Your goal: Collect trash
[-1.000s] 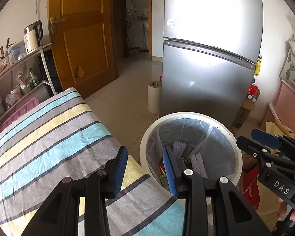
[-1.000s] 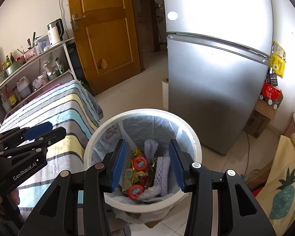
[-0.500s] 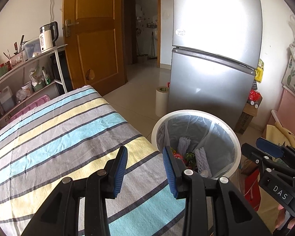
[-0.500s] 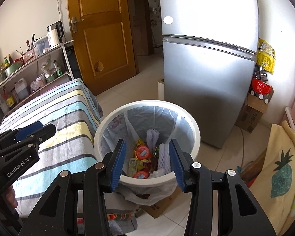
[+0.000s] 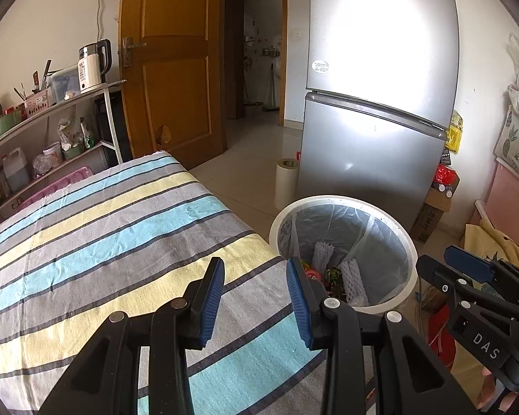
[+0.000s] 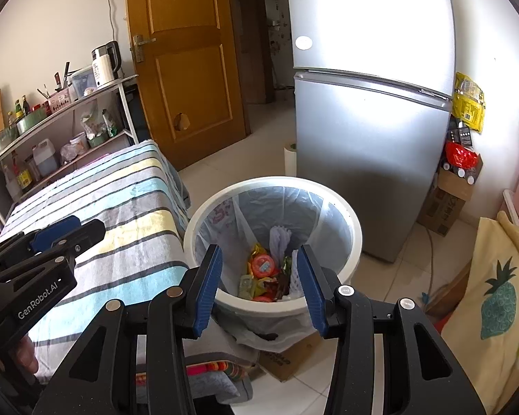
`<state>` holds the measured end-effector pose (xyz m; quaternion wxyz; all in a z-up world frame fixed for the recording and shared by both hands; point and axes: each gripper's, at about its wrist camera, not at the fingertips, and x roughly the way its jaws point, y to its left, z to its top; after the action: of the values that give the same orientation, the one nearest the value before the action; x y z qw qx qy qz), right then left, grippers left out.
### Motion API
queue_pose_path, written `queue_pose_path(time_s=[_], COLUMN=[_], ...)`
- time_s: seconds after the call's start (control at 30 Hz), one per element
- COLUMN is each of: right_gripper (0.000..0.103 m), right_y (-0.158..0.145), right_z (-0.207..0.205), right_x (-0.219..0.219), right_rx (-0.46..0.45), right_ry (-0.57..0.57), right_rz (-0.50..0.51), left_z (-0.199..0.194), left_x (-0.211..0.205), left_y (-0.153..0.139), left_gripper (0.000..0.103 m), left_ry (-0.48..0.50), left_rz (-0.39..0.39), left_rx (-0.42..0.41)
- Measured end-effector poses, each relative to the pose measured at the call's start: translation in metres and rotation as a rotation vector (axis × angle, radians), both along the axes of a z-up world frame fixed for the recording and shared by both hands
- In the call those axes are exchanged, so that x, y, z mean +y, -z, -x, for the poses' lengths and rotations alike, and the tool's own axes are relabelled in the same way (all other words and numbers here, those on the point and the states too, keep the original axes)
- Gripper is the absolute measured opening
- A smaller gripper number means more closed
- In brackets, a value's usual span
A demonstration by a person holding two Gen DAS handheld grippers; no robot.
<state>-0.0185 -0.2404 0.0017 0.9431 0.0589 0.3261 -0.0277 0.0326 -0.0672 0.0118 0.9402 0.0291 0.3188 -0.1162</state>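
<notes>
Both views have pulled back from the bin (image 6: 354, 231), now at 1 o'clock of my left hand-held gripper (image 5: 254, 299). Left and right hand-held gripper (image 6: 257, 288) gape empty; trash (image 6: 261, 266) lies inside. Striped worktop (image 5: 97, 242) bare: collection likely done.

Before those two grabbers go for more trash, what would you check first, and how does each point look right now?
1. Left gripper free: ok, fingers apart, nothing between them.
2. Right gripper free: ok, fingers apart, nothing between them.
3. White bin upright with its liner in place: ok.
4. Room left in the bin: ok, wrappers and foam netting lie low at the bottom.
5. Trash left on the striped cloth: none visible on the part shown.
6. Trash elsewhere in the room: cannot tell, the floor near the person is out of view.
</notes>
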Motion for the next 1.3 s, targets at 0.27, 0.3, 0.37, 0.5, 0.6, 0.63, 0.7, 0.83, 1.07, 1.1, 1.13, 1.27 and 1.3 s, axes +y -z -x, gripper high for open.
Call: queue_pose_path(time_s=[0.27,0.3,0.37,0.5,0.6,0.63,0.7,0.83,1.07,1.1,1.13,1.27,1.3], right_gripper=[0.046,0.046,0.046,0.046,0.046,0.046,0.046,0.046,0.046,0.046,0.046,0.046,0.046], right_y=[-0.0006,-0.0007,-0.0009,-0.0015,-0.0014,-0.0012,-0.0012,-0.0014,-0.001,-0.0011,-0.001,-0.0012,-0.0013], right_z=[0.003,0.0033,0.0038,0.0046,0.0048,0.0052,0.0054,0.0052,0.006,0.0064,0.0061,0.0069,0.0074], right_x=[0.0028,0.0033,0.0043,0.0054,0.0055,0.0055,0.0057,0.0062,0.0071,0.0072,0.0072,0.0073,0.0077], right_rx=[-0.005,-0.006,-0.006,-0.006,-0.008,-0.008,-0.008,-0.008,-0.01,-0.011,-0.009,-0.009,-0.01], right_ry=[-0.004,-0.005,-0.006,-0.005,-0.004,-0.003,-0.004,-0.005,-0.006,-0.006,-0.006,-0.006,-0.006], right_rz=[0.005,0.005,0.007,0.007,0.008,0.008,0.008,0.008,0.008,0.008,0.009,0.009,0.009], left_z=[0.0038,0.0036,0.0042,0.0048,0.005,0.0051,0.0059,0.006,0.0073,0.0076,0.0079,0.0075,0.0076], left_x=[0.0009,0.0013,0.0022,0.0024,0.0025,0.0026,0.0031,0.0032,0.0033,0.0032,0.0031,0.0035,0.0034], left_y=[0.0006,0.0007,0.0004,-0.0005,-0.0007,-0.0005,-0.0007,-0.0006,-0.0018,-0.002,-0.0022,-0.0018,-0.0019], left_gripper=[0.037,0.037,0.037,0.037,0.037,0.037,0.037,0.037,0.037,0.037,0.037,0.037,0.037], left_ry=[0.0,-0.002,-0.005,-0.007,-0.005,-0.007,-0.008,-0.009,-0.011,-0.011,-0.01,-0.011,-0.012], left_rz=[-0.002,-0.002,-0.001,-0.001,0.002,0.001,0.0,0.0,-0.001,-0.002,-0.002,-0.001,-0.001], left_rx=[-0.004,-0.001,-0.003,-0.005,-0.005,-0.004,-0.007,-0.005,-0.005,-0.005,-0.006,-0.004,-0.005])
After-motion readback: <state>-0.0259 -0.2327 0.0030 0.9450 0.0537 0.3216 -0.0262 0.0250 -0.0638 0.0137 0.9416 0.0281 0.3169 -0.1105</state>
